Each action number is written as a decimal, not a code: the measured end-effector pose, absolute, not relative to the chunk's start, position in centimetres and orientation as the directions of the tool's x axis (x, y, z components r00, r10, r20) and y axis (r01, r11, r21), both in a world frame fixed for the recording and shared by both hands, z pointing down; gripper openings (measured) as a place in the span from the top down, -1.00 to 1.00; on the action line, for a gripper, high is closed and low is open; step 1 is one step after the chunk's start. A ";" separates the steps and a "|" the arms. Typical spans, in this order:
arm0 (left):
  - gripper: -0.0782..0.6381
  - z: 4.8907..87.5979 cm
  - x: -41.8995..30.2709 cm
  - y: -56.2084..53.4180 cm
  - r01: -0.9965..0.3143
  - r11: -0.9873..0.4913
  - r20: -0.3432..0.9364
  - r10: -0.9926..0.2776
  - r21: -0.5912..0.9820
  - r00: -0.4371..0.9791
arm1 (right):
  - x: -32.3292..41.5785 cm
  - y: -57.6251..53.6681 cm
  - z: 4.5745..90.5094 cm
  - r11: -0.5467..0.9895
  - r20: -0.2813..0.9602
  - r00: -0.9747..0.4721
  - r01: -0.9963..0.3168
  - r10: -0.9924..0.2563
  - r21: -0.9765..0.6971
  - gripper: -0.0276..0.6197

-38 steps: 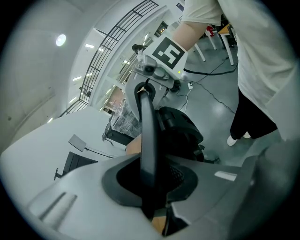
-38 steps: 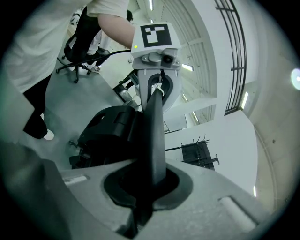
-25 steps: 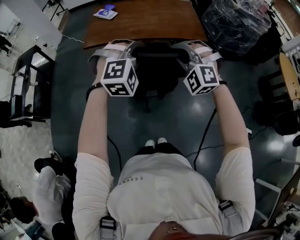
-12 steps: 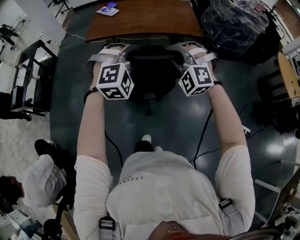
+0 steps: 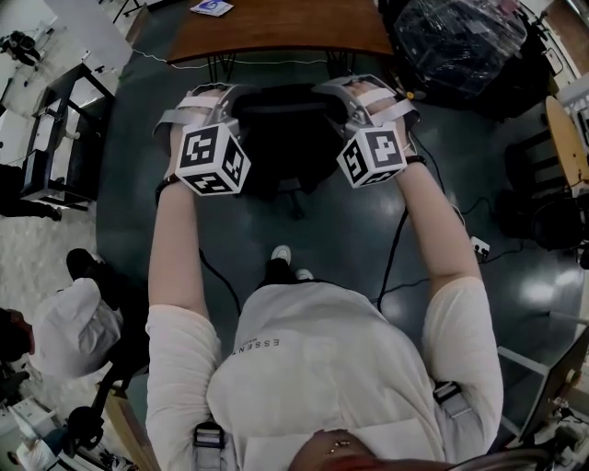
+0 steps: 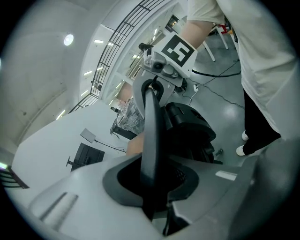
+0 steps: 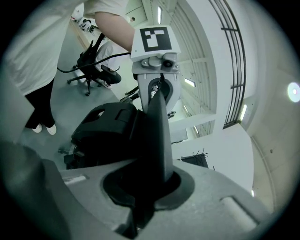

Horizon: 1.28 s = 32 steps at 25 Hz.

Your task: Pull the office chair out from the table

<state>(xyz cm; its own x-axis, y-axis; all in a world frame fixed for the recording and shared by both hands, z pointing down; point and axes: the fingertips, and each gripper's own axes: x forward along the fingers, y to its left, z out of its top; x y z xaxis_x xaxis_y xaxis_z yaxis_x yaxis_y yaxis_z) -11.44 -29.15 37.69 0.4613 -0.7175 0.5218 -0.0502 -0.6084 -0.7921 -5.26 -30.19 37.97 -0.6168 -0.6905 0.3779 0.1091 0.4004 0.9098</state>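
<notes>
Grey plastic jaws of the left gripper (image 6: 151, 180) are closed down on the thin black top rim of the black office chair (image 5: 285, 138). That rim runs straight out from between them. In the head view, the left gripper (image 5: 232, 96) grips the left end of the backrest top, and its black-and-white marker cube sits nearer the person. The right gripper (image 7: 149, 187) pinches the same rim in the same way, pressing on either side of the dark edge. From above, the right gripper (image 5: 337, 90) sits at the right end of the backrest top, level with the left one. Each gripper's view looks along the rim to the other gripper at its far end. Both bare forearms reach forward from a white T-shirt. The chair stands on the dark grey floor (image 5: 350, 230) directly in front of the person's white shoes (image 5: 282, 255). A strip of floor shows between the chair and the near edge of the brown wooden surface (image 5: 285, 32) beyond it. A small blue-and-white item (image 5: 212, 7) lies at the far left of that surface. To the far right sits a bulky bundle wrapped in clear plastic (image 5: 460, 41). A black cable (image 5: 396, 248) trails over the floor on the right.
</notes>
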 end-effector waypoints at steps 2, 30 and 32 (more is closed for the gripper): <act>0.55 37.7 -11.2 -28.2 -0.063 -0.597 0.508 -0.729 -0.800 0.458 | -5.0 -29.1 38.0 0.401 0.379 -0.621 0.111 -0.687 0.909 0.85; 0.63 34.7 -15.1 -6.7 -0.944 -0.299 -0.222 -0.919 -0.140 0.324 | 4.9 -11.6 40.1 0.508 0.002 -0.537 -0.797 -0.844 0.329 0.70; 0.73 35.9 -15.3 -4.2 -0.947 -0.311 -0.208 -0.923 -0.087 0.322 | 5.3 -9.3 41.6 0.496 0.021 -0.510 -0.826 -0.860 0.268 0.94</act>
